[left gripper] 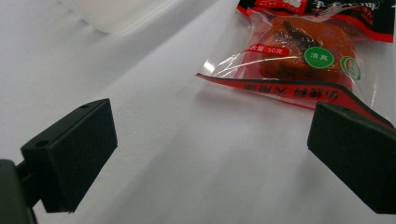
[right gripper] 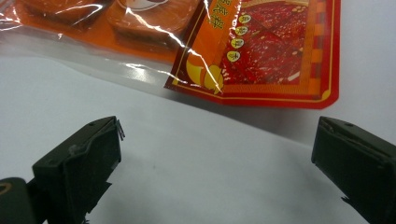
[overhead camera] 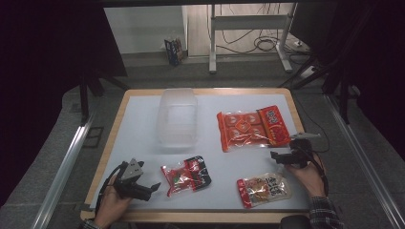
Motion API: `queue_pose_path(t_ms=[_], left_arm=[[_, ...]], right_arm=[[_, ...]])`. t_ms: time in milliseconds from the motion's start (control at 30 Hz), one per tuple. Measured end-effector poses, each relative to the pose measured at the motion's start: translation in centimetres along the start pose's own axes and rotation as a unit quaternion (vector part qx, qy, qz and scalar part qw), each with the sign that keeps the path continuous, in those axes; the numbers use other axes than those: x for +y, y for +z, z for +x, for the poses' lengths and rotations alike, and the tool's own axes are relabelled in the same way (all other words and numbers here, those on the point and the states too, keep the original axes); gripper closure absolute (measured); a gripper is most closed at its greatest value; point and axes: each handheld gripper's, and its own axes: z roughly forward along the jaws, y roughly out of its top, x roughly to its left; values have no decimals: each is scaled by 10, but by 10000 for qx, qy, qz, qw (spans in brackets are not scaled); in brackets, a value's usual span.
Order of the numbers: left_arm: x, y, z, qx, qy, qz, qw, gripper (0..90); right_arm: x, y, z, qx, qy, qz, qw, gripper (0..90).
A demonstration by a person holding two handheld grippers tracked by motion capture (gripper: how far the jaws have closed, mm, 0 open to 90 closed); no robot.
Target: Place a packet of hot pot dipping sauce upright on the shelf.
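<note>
My table (overhead camera: pixel 138 114) had a pale top and a wooden rim. Beyond its far edge stood a metal frame (overhead camera: pixel 248 33) on grey floor (overhead camera: pixel 157 71), cables (overhead camera: pixel 267 45) coiled beside it, darkness either side.

"50克" on red snack packet (left gripper: pixel 299 51)

The high view looks forward and down on the whole white surface (overhead camera: pixel 143 133) from the person's side. Each gripper view sits low and close over it. The left one shares the red-and-black clear snack pouch (overhead camera: pixel 186 174) (left gripper: pixel 299 56), at 1 o'clock there; the right one shares the large orange-red food packet (overhead camera: pixel 251 128) (right gripper: pixel 261 51), at 12 o'clock there.
</note>
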Motion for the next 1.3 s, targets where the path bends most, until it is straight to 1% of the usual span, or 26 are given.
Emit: queue_pose_path(t_ms=[167, 267, 367, 400, 433, 467, 567, 600, 700, 733, 767, 867, 933, 967, 1000, 1067, 1100, 1200, 1233, 1267, 1300], left_arm=[[0, 0, 0, 16, 21, 22, 10000, 13], [0, 1, -1, 50, 51, 48, 10000, 13], [0, 1, -1, 56, 39, 64, 10000, 13], [0, 1, -2, 54, 34, 64, 10000, 13], [0, 1, -2, 54, 34, 64, 10000, 13], [0, 2, -1, 43, 37, 77, 10000, 13], [0, 3, -2, 37, 49, 111, 9999, 13], [0, 3, -2, 35, 62, 124, 9999, 13], [0, 4, -3, 49, 97, 152, 9998, 13], [0, 4, -4, 55, 104, 162, 9998, 13], [0, 4, -4, 56, 105, 165, 9998, 13], [0, 4, -4, 50, 119, 187, 9997, 13], [0, 4, -4, 47, 131, 195, 9997, 14], [0, 4, -4, 47, 131, 195, 9997, 14], [0, 4, -4, 43, 132, 194, 9997, 14], [0, 4, -4, 42, 151, 200, 9997, 15], [0, 4, -4, 42, 151, 200, 9997, 15], [0, 5, -5, 34, 166, 214, 9996, 15], [0, 5, -5, 34, 166, 214, 9996, 15], [0, 5, -5, 38, 181, 220, 9996, 15], [0, 5, -5, 38, 181, 220, 9996, 15]], right_arm=[[6, 7, -7, -7, 78, 92, 9999, 41], [9, 12, -11, 54, 133, 123, 9998, 73], [15, 14, -12, 136, 96, 111, 9998, 124], [18, 14, -12, 155, 39, 131, 9998, 141], [18, 14, -12, 155, 39, 131, 9998, 141], [23, 13, -11, 136, -9, 137, 9998, 188], [28, 13, -11, 149, 9, 126, 9998, 212], [33, 13, -13, 181, 77, 138, 9997, 246], [37, 15, -14, 246, 115, 176, 9995, 268], [42, 18, -15, 268, 125, 229, 9993, 296], [44, 19, -16, 274, 142, 245, 9992, 315], [51, 22, -17, 301, 132, 260, 9991, 407], [56, 23, -17, 293, 54, 219, 9993, 449], [56, 23, -17, 293, 54, 219, 9993, 449], [61, 26, -17, 291, 23, 190, 9994, 480], [65, 29, -16, 271, 20, 203, 9994, 511], [65, 29, -16, 271, 20, 203, 9994, 511], [73, 38, -18, 134, 145, 264, 9995, 549], [73, 38, -18, 134, 145, 264, 9995, 549], [77, 43, -20, 95, 250, 307, 9992, 572], [77, 43, -20, 95, 250, 307, 9992, 572]])
